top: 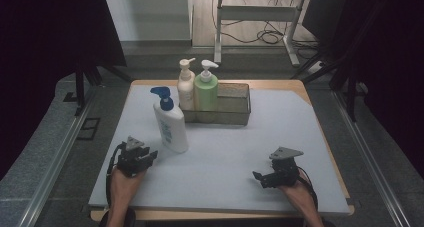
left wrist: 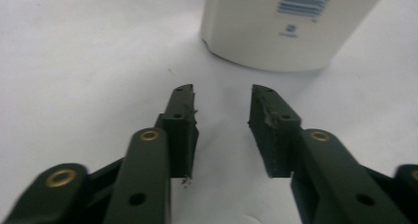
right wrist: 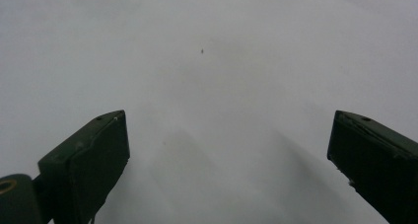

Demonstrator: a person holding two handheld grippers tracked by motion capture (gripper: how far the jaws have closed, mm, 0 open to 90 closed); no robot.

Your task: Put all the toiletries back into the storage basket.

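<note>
A white lotion bottle (top: 170, 126) with a blue pump stands upright on the white mat (top: 235, 152), left of centre. My left gripper (top: 148, 156) sits just left of and below it. In the left gripper view the jaws (left wrist: 222, 99) stand apart with nothing between them, and the bottle's base (left wrist: 276, 31) is a little ahead and to the right, untouched. My right gripper (top: 261, 177) hovers low over the mat at the front right. In the right gripper view, its jaws (right wrist: 226, 140) are spread wide over bare mat.
A wire basket (top: 235, 107) stands at the back of the mat, holding a cream pump bottle (top: 186, 87) and a green pump bottle (top: 206, 89) at its left end. The mat lies on a wooden table (top: 300, 87) with metal rails on both sides.
</note>
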